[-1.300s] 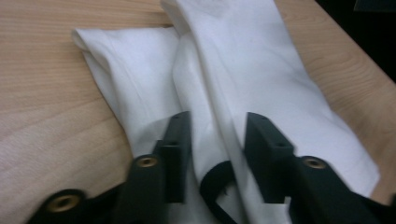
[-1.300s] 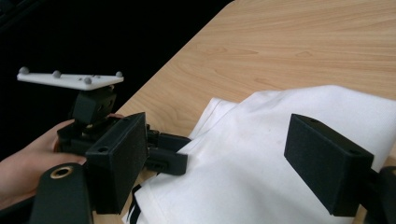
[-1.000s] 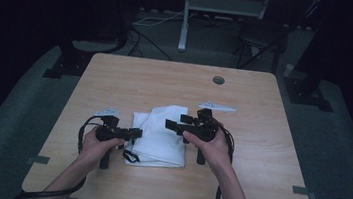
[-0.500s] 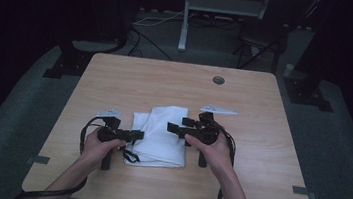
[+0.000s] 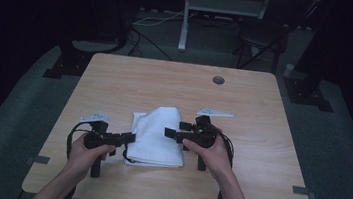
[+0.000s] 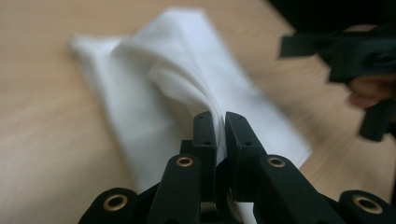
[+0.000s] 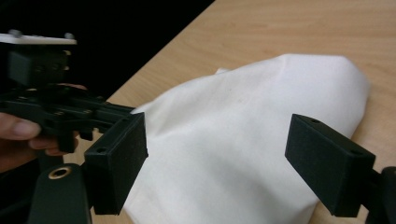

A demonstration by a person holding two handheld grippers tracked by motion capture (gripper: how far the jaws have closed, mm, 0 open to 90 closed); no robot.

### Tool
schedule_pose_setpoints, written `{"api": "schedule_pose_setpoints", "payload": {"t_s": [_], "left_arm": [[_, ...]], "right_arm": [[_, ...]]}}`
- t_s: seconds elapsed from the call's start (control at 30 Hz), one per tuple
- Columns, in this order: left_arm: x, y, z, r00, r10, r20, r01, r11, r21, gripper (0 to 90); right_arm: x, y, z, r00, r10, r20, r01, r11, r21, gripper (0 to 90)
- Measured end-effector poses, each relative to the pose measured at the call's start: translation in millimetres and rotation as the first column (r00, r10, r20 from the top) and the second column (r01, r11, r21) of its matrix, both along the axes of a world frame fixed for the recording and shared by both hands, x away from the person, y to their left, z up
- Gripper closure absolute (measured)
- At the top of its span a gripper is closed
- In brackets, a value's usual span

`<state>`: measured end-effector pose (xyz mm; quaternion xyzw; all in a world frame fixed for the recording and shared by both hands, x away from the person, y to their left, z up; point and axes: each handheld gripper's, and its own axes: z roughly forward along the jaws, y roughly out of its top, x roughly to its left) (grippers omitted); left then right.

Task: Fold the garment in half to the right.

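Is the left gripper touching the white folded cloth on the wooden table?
Touching. In the left gripper view, the left gripper has its jaws shut on a pinched fold of the white folded cloth, lifting that edge.

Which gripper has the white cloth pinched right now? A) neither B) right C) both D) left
D: in the left gripper view the left gripper has its jaws shut on a fold of the white cloth, while the right gripper stands with its jaws wide apart, clear of the cloth.
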<state>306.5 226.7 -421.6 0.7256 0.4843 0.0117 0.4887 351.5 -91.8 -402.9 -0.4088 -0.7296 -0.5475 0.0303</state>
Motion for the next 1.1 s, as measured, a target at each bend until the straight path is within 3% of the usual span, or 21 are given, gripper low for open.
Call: {"api": "schedule_pose_setpoints", "payload": {"t_s": [0.13,0.23,0.37,0.53,0.73,0.83,0.93,1.1], "left_arm": [[-4.1,-0.7,-10.0,0.9996,-0.026,-0.01,0.026,0.9997,0.0,82.5],[1.5,-2.7,-6.8,0.9989,-0.044,-0.013,0.044,0.9987,-0.025,73.1],[20.8,-0.2,-5.1,0.9992,-0.006,-0.039,0.003,0.9975,-0.07,54.3],[45.7,7.6,-3.6,0.9966,0.064,-0.052,-0.07,0.9909,-0.115,44.3],[71.4,9.5,-6.4,0.9896,0.116,-0.085,-0.126,0.984,-0.125,43.5],[79.4,5.4,-9.3,0.9884,0.105,-0.11,-0.117,0.9874,-0.107,43.5],[84.4,2.5,-12.5,0.9856,0.109,-0.129,-0.124,0.986,-0.112,45.3],[84.0,-6.6,-10.7,0.9916,0.081,-0.101,-0.091,0.9918,-0.09,55.0]], "right_arm": [[-0.3,3.9,-7.0,0.9997,0.017,-0.017,-0.018,0.9995,-0.026,20.4],[0.6,6.5,-8.8,0.9995,0.022,-0.022,-0.023,0.9992,-0.033,20.4],[-0.1,9.5,-6.1,0.9994,0.027,-0.022,-0.028,0.9992,-0.028,20.4],[-0.6,9.3,-3.3,0.9994,0.033,-0.013,-0.033,0.9991,-0.028,20.4],[-0.2,6.9,-3.0,0.9995,0.025,-0.017,-0.026,0.9994,-0.024,20.4],[-0.7,7.1,-3.7,0.9994,0.029,-0.016,-0.029,0.9993,-0.025,20.5],[-0.9,5.6,-3.3,0.9995,0.026,-0.015,-0.027,0.9994,-0.022,20.4],[-1.3,2.6,-2.0,0.9997,0.021,-0.014,-0.022,0.9995,-0.021,20.4]]}}
